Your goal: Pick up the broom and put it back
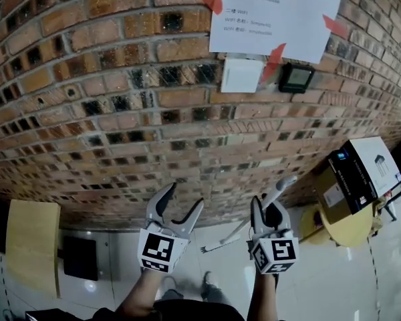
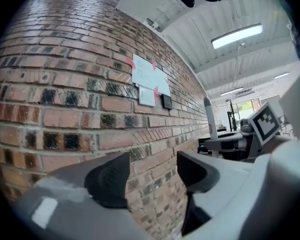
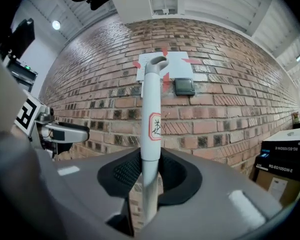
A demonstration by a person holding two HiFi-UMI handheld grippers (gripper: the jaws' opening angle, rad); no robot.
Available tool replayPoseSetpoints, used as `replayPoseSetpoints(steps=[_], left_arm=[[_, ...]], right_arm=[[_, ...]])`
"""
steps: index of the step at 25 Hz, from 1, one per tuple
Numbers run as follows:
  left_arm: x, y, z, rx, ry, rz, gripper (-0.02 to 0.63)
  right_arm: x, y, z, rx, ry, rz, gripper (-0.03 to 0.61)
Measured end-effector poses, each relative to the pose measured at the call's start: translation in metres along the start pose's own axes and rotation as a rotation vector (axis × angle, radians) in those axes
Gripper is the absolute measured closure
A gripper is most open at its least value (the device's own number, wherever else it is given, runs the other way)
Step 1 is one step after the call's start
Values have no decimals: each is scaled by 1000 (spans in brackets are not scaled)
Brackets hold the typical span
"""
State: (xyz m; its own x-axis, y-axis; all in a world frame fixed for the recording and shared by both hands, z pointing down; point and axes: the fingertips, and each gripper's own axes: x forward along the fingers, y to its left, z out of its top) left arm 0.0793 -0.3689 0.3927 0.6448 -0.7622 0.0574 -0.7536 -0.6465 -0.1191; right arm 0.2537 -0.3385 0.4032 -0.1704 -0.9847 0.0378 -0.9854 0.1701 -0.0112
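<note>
The broom's pale handle (image 3: 151,114) stands upright in the right gripper view, with a hooked top and a red-edged label. My right gripper (image 3: 150,173) is shut on it just below the label. From the head view the handle (image 1: 284,184) pokes up above my right gripper (image 1: 267,209), and the lower shaft (image 1: 224,239) slants down left toward the tiled floor. My left gripper (image 1: 185,196) hangs beside it to the left, open with nothing between its jaws. In the left gripper view that gripper (image 2: 152,176) faces the brick wall, and the handle (image 2: 208,116) shows at the right.
A brick wall (image 1: 120,105) fills the front, with taped paper notices (image 1: 267,12), a white plate (image 1: 242,75) and a small black box (image 1: 296,77). A black and white carton (image 1: 357,176) sits on a round wooden top (image 1: 351,229) at right. A wooden panel (image 1: 32,243) stands at left.
</note>
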Motion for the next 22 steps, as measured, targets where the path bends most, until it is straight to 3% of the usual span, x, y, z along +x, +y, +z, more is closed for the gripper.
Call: replayPoseSetpoints(steps=[7,15,22], left_arm=[[38,-50,-49,-8,81,-143,314],[67,-74,-127,-48,184,-195,314],[85,-96,-186,-70,281,-226,314]], right_arm=[[-9,-34,-92,0,138,5,486],[-14,-72,-213,5,324,-8,489],[5,-70,-316,18,444,68,489]])
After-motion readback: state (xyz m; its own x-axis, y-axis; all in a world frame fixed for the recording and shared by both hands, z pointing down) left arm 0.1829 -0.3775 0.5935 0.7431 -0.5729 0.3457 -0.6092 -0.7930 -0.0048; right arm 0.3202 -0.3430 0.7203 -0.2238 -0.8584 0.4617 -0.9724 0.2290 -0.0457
